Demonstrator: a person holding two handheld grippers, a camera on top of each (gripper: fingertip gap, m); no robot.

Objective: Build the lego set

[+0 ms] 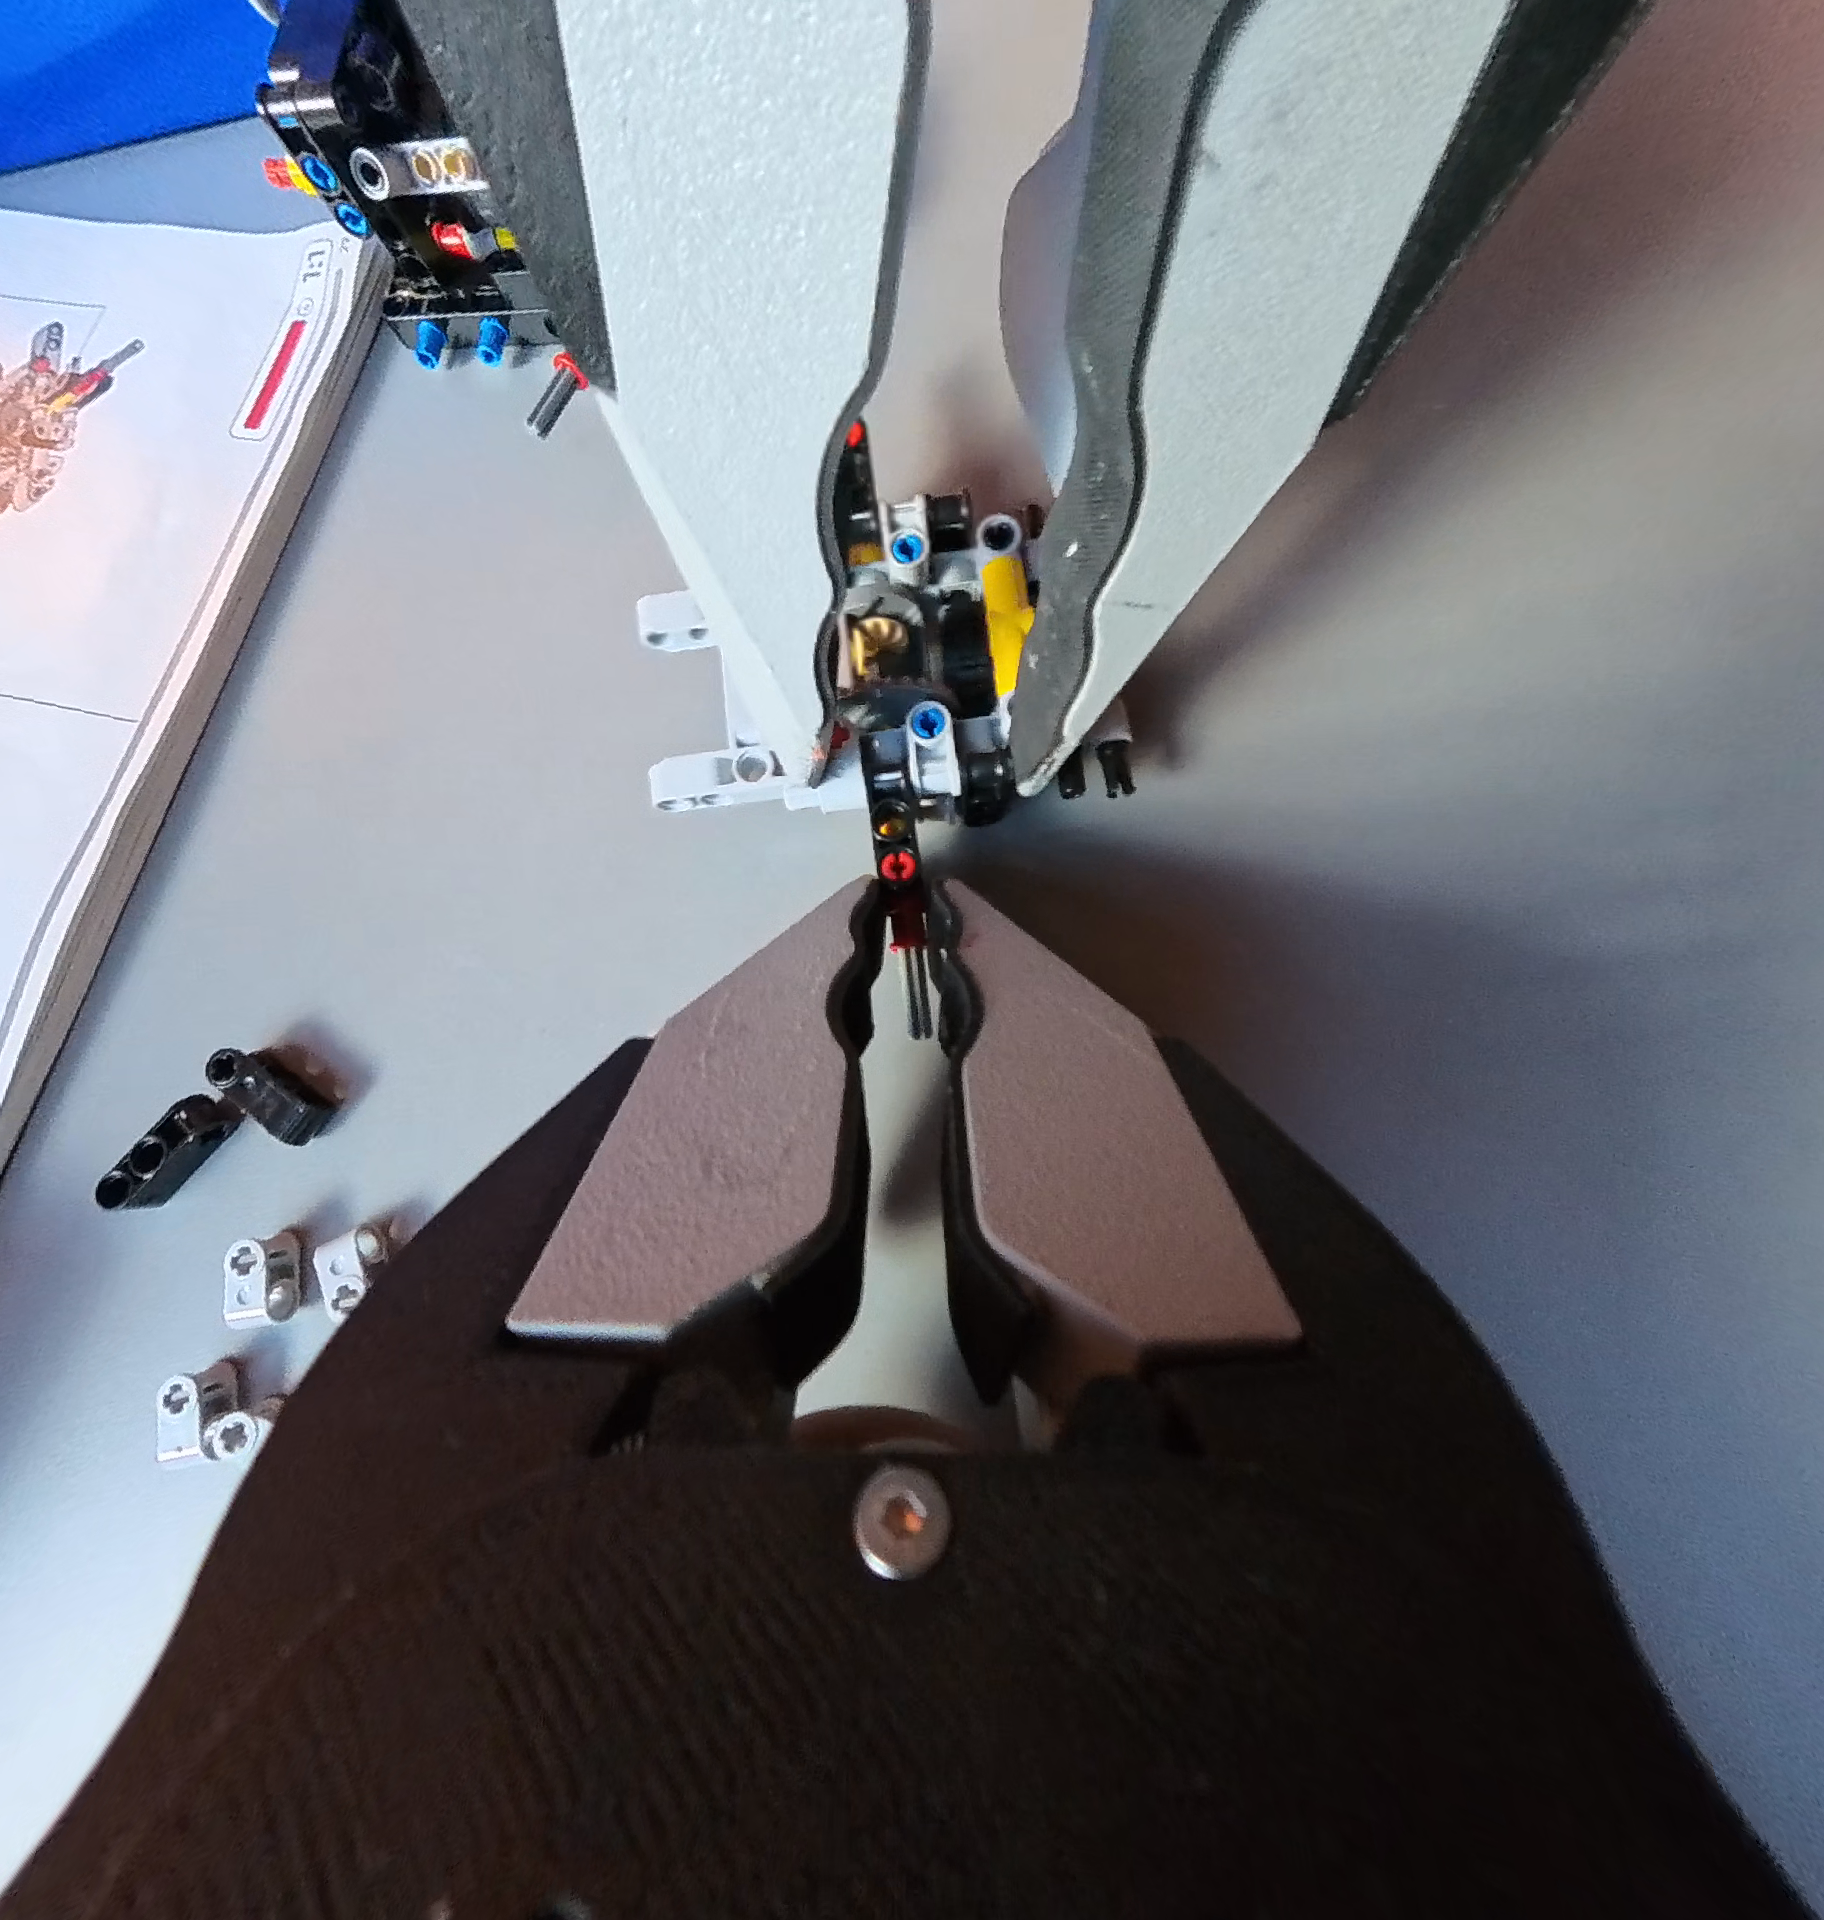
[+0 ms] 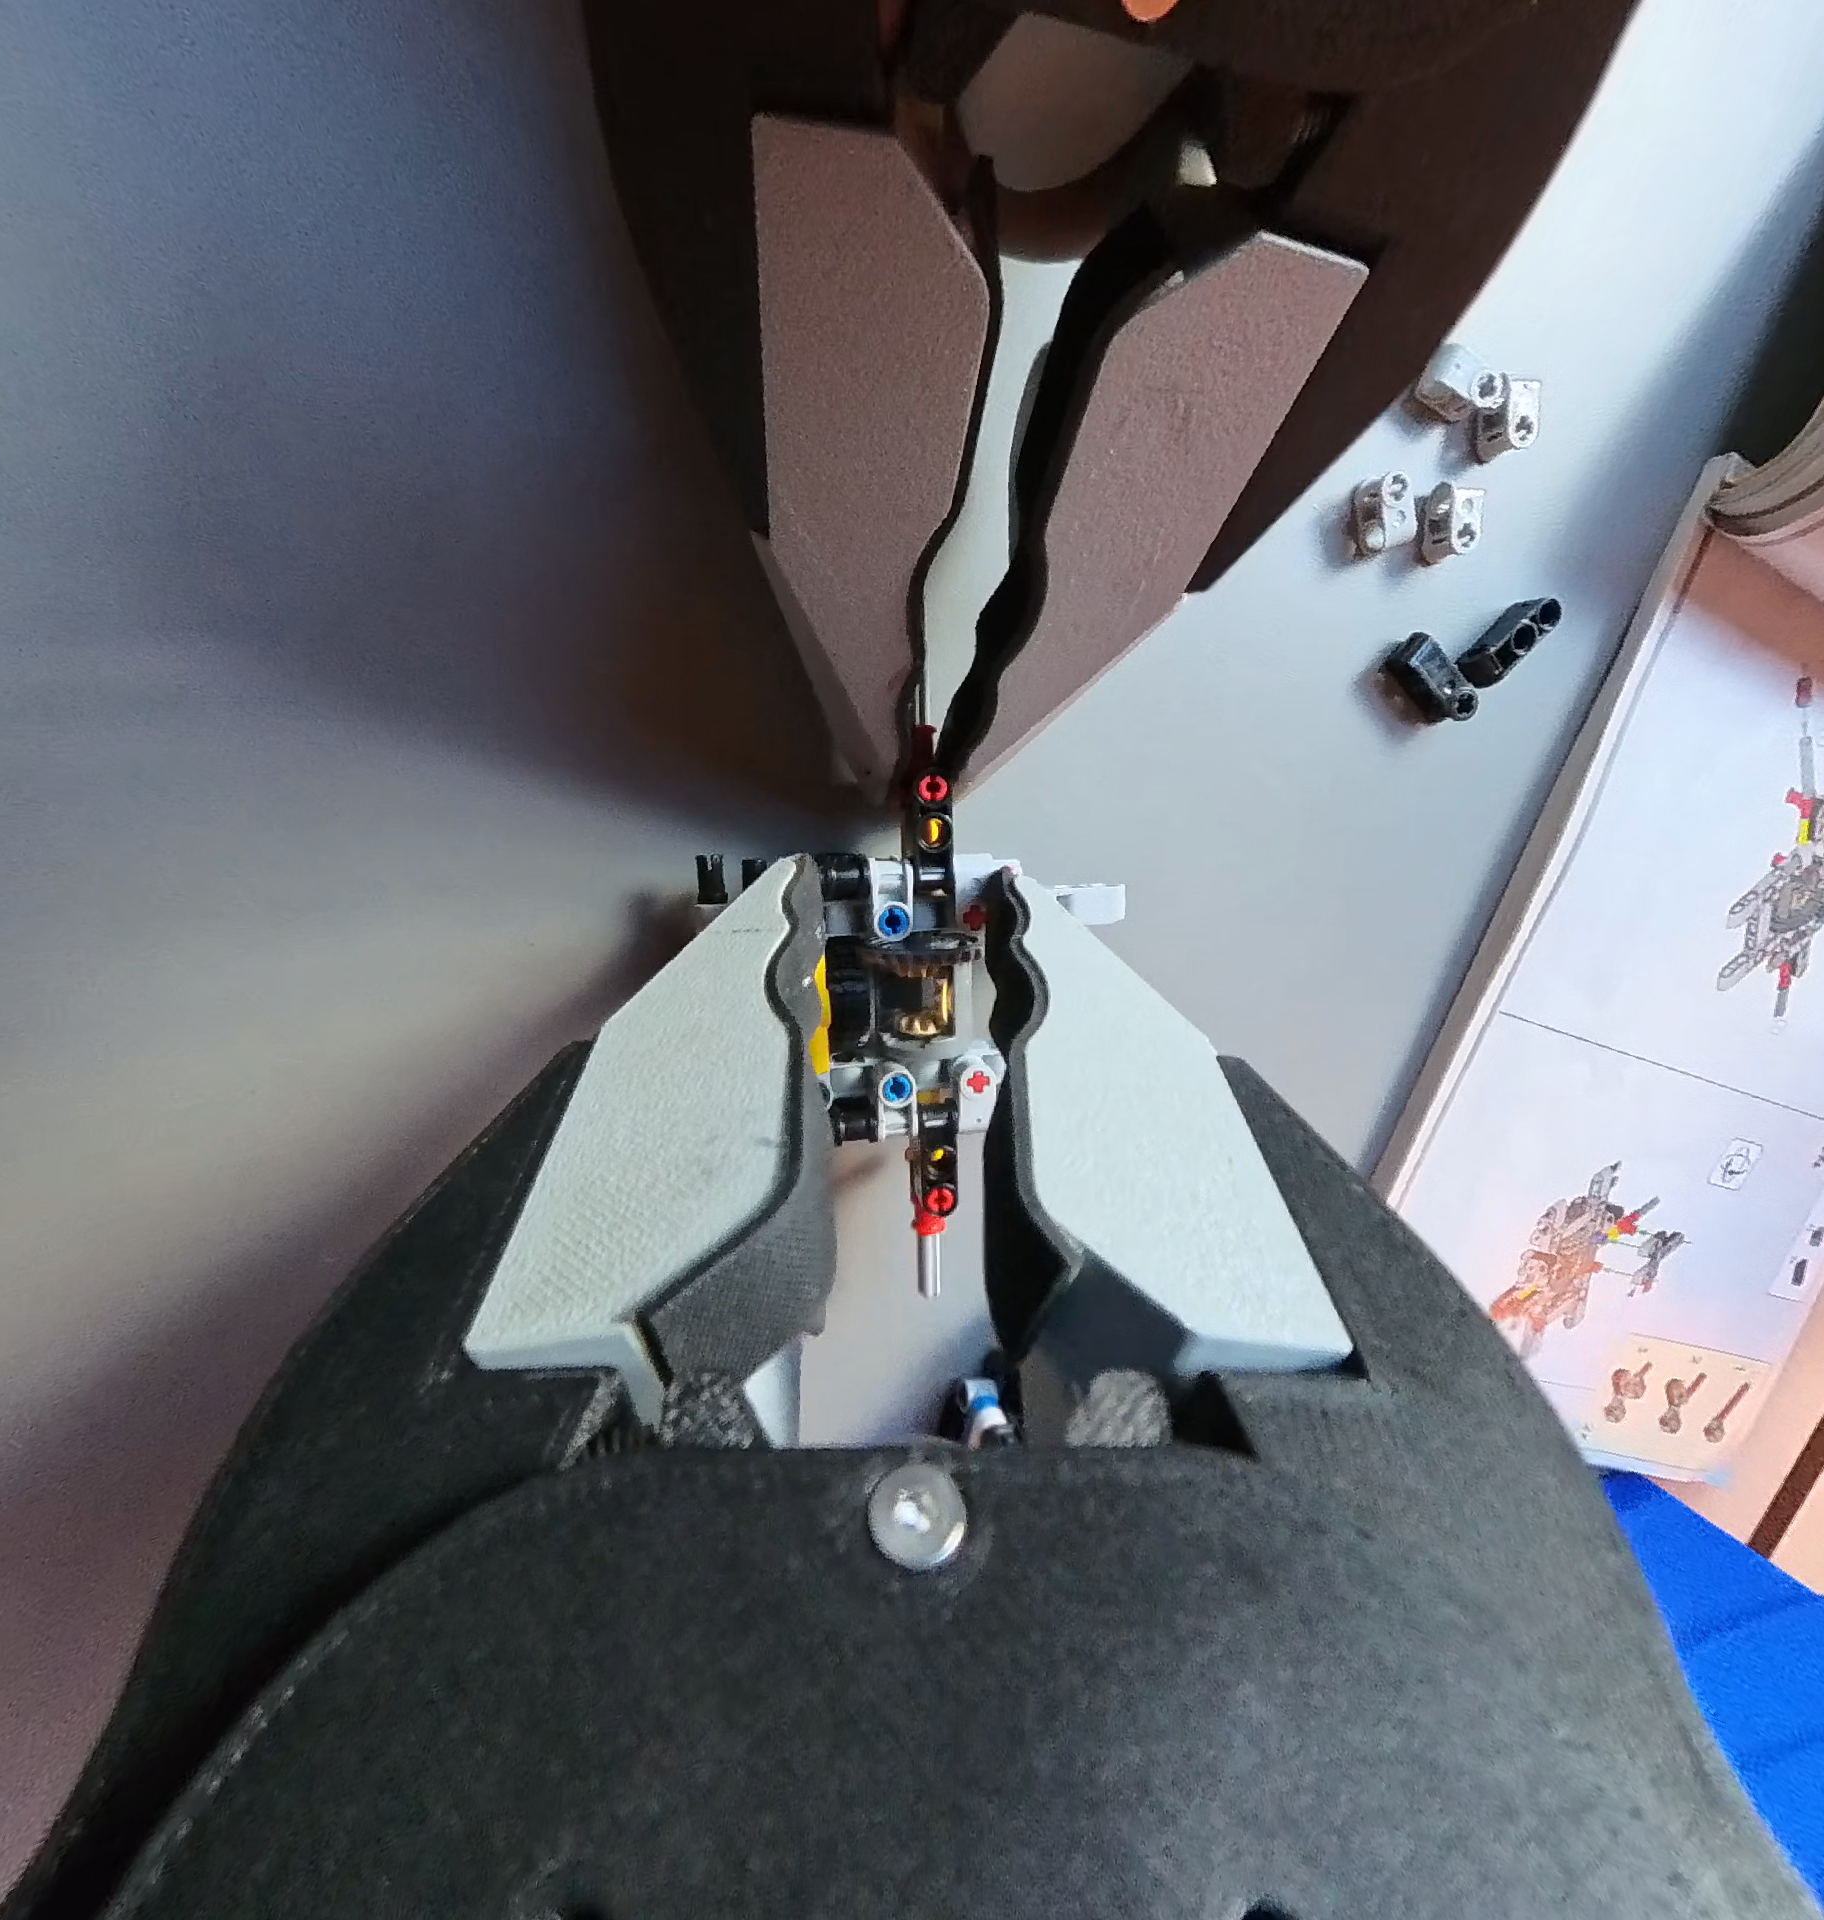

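An open instruction booklet (image 1: 108, 540) with glossy pages lies at the left edge of the smooth grey bench (image 1: 472, 883), with small black connectors (image 1: 222, 1127) and pale grey ones (image 1: 295, 1268) loose beside it. The left gripper (image 1: 908, 914), its wavy black jaws clenched, pinches a thin red-collared axle (image 1: 916, 971). Opposite, the right gripper (image 2: 908, 935) clamps a knobbly brick assembly (image 2: 913, 997) of grey, black and yellow plastic.

- Right claw (image 2: 903, 997) was clamped on a chunky grey-and-black brick gearbox (image 2: 903, 1023), pads pressing both sides.
- Left claw (image 2: 913, 764) across from it pinched a red-tipped axle (image 2: 923, 743) at the gearbox's black beam (image 2: 934, 831).
- Loose grey connectors (image 2: 1448, 462) sat on the tabletop (image 2: 264, 520) near an instruction booklet (image 2: 1666, 1039).
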